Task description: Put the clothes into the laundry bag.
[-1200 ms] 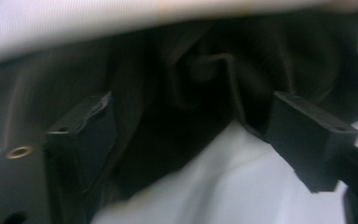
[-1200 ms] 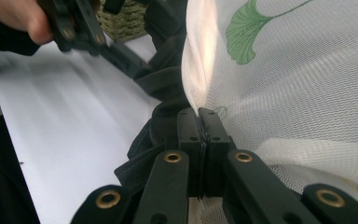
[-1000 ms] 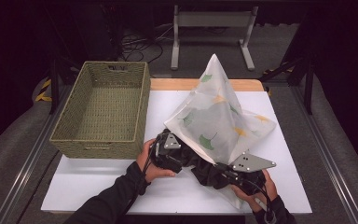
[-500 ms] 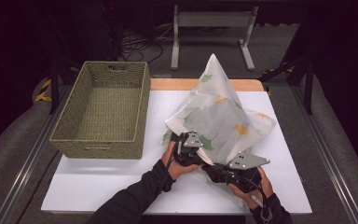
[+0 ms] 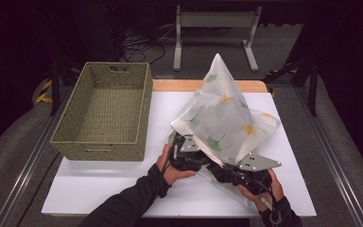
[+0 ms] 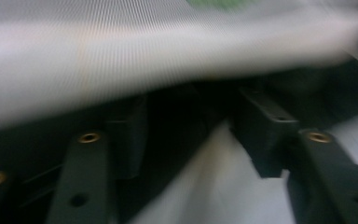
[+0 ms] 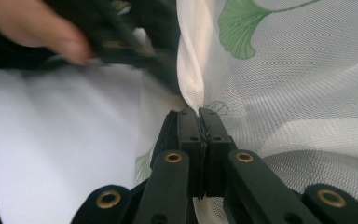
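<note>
Near the table's front edge, right gripper [image 7: 199,114] pinches the leaf-print cloth [image 7: 303,84]; left gripper [image 6: 193,140] reopening, cloth between.

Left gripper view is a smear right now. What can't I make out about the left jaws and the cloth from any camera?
- Left gripper, left gripper view: motion blur; its jaws, just opening, stand apart, but contact with the mesh cloth is unclear.
- High view: the cloth drapes over the left gripper tips, hiding them.
- Right gripper is shut on a cloth fold; what lies under the peaked cloth is hidden.
</note>
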### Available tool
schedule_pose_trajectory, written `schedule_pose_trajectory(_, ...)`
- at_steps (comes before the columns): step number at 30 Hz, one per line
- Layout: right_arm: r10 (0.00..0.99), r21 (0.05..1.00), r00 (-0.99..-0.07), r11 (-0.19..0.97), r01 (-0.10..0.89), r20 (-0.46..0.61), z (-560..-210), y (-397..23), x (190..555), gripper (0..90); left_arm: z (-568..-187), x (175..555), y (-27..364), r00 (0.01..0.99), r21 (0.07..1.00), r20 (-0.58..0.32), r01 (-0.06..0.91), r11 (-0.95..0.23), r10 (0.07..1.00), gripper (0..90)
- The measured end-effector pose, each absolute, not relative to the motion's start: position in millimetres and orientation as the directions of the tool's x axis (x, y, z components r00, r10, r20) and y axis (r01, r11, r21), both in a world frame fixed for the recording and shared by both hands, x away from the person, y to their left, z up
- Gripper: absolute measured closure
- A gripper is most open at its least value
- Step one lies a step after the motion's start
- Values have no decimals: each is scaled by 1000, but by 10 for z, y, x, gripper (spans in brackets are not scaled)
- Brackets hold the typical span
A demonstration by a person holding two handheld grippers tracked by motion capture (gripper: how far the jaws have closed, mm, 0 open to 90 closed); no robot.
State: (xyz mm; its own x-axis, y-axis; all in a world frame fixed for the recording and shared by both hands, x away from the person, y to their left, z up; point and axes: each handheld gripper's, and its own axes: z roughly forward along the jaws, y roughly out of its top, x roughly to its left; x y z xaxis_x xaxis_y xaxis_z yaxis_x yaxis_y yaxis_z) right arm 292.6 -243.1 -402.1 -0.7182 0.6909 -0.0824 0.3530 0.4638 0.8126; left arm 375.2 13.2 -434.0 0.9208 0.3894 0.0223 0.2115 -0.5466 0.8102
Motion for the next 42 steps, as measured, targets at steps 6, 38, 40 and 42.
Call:
schedule_pose_trajectory(6, 706, 836, -704, 433, 337, -82, -3911, -2523, 2829, 895, -4087, 3571, 663, 872, 832, 93, 197, -519, 480, 309)
schedule_pose_trajectory(38, 717, 866, -694, 384, 319, -63, -3842, -2672, 2716, 895, -4235, 3664, 840, 824, 759, 41, 342, -554, 565, 862)
schedule_pose_trajectory(40, 701, 861, -710, 401, 314, -67, -3858, -2606, 2720, 895, -4238, 3555, 916, 832, 755, 47, 333, -564, 553, 863)
schedule_pose_trajectory(42, 681, 856, -729, 414, 311, -64, -3877, -2535, 2715, 895, -4260, 3461, 995, 836, 750, 50, 329, -573, 546, 862)
